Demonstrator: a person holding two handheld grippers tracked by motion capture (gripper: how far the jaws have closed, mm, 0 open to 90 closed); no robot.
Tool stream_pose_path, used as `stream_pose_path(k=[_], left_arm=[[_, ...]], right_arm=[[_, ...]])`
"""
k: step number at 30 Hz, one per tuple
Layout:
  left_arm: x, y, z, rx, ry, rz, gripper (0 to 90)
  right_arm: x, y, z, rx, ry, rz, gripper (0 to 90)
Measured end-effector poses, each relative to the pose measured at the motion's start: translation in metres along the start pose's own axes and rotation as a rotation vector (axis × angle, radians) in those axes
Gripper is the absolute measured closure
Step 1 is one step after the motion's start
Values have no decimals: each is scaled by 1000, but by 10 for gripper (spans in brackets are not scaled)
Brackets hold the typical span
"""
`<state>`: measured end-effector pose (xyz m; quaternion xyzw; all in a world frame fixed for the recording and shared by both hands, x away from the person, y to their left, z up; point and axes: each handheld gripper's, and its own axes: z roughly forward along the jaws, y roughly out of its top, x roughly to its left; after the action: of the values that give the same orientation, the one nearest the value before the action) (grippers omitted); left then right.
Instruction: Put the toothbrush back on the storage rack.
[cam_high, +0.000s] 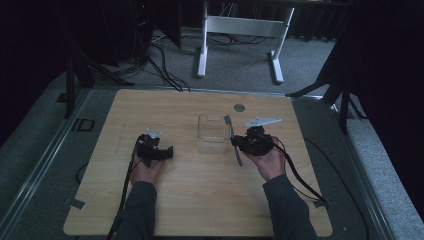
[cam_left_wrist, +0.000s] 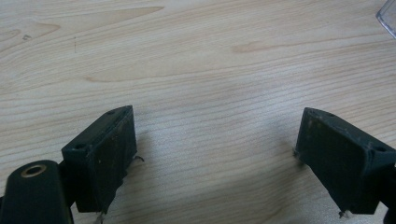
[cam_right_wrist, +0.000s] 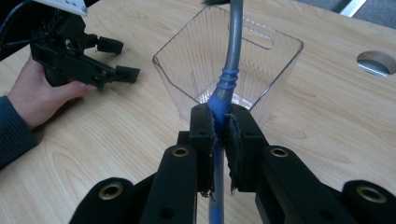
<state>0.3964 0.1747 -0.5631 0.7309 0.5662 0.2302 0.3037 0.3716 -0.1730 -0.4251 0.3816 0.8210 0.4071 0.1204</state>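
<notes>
Pale wood grain runs across the table (cam_high: 200, 200), with a grey floor and a white desk frame beyond its far edge. At the left, your left gripper (cam_high: 167, 151) rests low on the wood near the table's middle, its fingers (cam_left_wrist: 105, 154) spread wide with nothing between them; a corner of the clear container (cam_left_wrist: 387, 18) shows at the upper right of the left gripper view. Moving right, that clear container (cam_high: 212, 132) stands upright and looks empty. Just beside it, your right gripper (cam_high: 236, 144) has its fingers (cam_right_wrist: 203, 140) clamped on the toothbrush (cam_right_wrist: 232, 51), gripping the blue part of the handle, with the grey neck reaching up over the container's rim and the head tilted above the opening. You look to be at the placing step: the brush is held and roughly lined up, not yet inside. Next, tip the brush into the opening, lower it clear of the rim, then release.
</notes>
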Motion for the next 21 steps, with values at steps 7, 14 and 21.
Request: stream_pose_path(k=[7, 14, 21], left_arm=[[0, 0, 0, -2, 0, -1, 124], [0, 0, 0, -1, 0, -1, 124], [0, 0, 0, -1, 0, -1, 124]], right_arm=[[-1, 1, -3, -51, 27, 21, 813], [-3, 3, -6, -89, 32, 40, 813], [-3, 3, -7, -116, 40, 53, 813]])
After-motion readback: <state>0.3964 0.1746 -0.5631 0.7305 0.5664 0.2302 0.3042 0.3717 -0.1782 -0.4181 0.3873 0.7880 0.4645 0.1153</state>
